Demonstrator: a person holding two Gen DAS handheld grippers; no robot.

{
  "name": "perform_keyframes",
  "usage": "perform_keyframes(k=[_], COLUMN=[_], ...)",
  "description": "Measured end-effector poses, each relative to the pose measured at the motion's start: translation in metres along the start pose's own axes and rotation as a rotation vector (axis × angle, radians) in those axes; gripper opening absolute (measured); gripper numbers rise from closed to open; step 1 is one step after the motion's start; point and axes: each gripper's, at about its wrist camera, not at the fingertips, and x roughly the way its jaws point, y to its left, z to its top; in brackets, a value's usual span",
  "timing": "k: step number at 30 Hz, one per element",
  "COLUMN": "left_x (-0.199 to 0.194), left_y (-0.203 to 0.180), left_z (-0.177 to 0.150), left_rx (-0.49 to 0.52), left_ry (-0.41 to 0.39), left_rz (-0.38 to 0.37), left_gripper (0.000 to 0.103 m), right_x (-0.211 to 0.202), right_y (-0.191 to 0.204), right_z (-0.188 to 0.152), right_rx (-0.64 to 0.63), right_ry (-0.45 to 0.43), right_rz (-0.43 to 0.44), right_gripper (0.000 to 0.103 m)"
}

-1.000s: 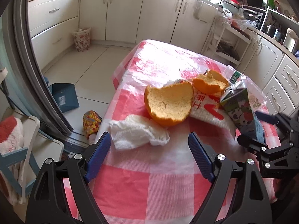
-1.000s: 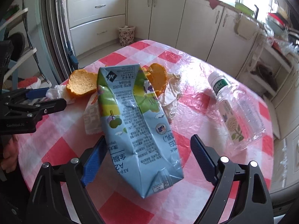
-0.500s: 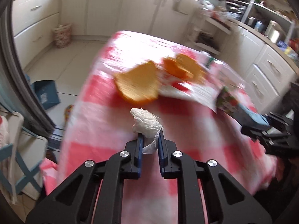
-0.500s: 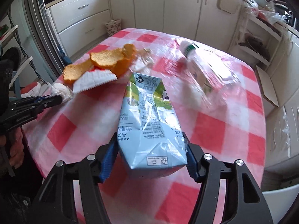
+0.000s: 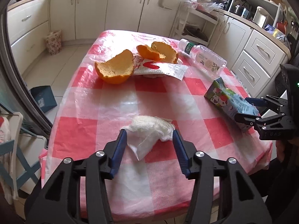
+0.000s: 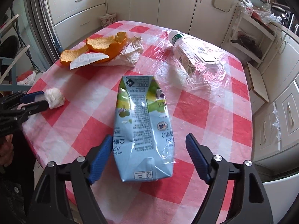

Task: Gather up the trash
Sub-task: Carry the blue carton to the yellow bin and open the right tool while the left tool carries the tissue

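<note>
A crumpled white tissue (image 5: 149, 130) lies on the red-checked table (image 5: 104, 128) between the open jaws of my left gripper (image 5: 149, 140); it also shows in the right wrist view (image 6: 54, 98). A flattened blue milk carton (image 6: 143, 128) lies between the open jaws of my right gripper (image 6: 149, 155), not squeezed; it also shows in the left wrist view (image 5: 229, 102). Orange peels (image 5: 115, 68) and a white snack wrapper (image 5: 158, 68) lie further back. A clear plastic bottle (image 6: 196, 57) lies on its side at the back right.
A small floral waste basket (image 5: 54, 42) stands on the floor by the cabinets. A blue box (image 5: 44, 98) sits on the floor left of the table. Kitchen cabinets (image 6: 175, 3) line the back. The table's front edge is close under both grippers.
My left gripper was shut on the tissue half a second ago and now stands open with the tissue on the table. My right gripper opened wider around the carton.
</note>
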Motion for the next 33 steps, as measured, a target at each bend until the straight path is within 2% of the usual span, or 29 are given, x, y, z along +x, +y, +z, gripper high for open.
perform_keyframes(k=[10,12,13,14,16,18,21,27,33], left_x=[0.007,0.008,0.009,0.009,0.01,0.01,0.005,-0.011,-0.03], left_y=[0.004,0.002,0.001,-0.001,-0.005,-0.007,-0.011,-0.016,-0.041], left_z=[0.005,0.005,0.004,0.004,0.002,0.001,0.0,0.001,0.0], left_rx=[-0.01,0.0,0.007,0.014,0.034,0.034,0.029,-0.017,-0.008], left_ry=[-0.02,-0.021,-0.022,-0.021,-0.013,-0.002,-0.007,-0.032,-0.05], left_rz=[0.022,0.018,0.015,0.013,-0.002,-0.031,-0.053,-0.118,-0.177], left_gripper=[0.052,0.052,0.047,0.043,0.024,0.015,0.011,0.01,0.01], right_x=[0.016,0.019,0.021,0.021,0.02,0.018,0.012,-0.004,-0.02], right_y=[0.003,0.004,0.003,0.002,0.002,0.003,0.0,-0.011,-0.031], right_z=[0.004,0.003,0.003,0.003,0.003,0.003,0.003,-0.001,-0.012], right_rx=[0.031,0.037,0.042,0.048,0.049,0.047,0.059,0.1,0.145], right_ry=[0.027,0.033,0.044,0.043,0.036,0.024,0.002,-0.037,-0.074], right_rz=[0.003,0.01,0.024,0.029,0.037,0.037,0.038,0.038,0.018], right_gripper=[0.077,0.067,0.06,0.06,0.059,0.059,0.059,0.059,0.059])
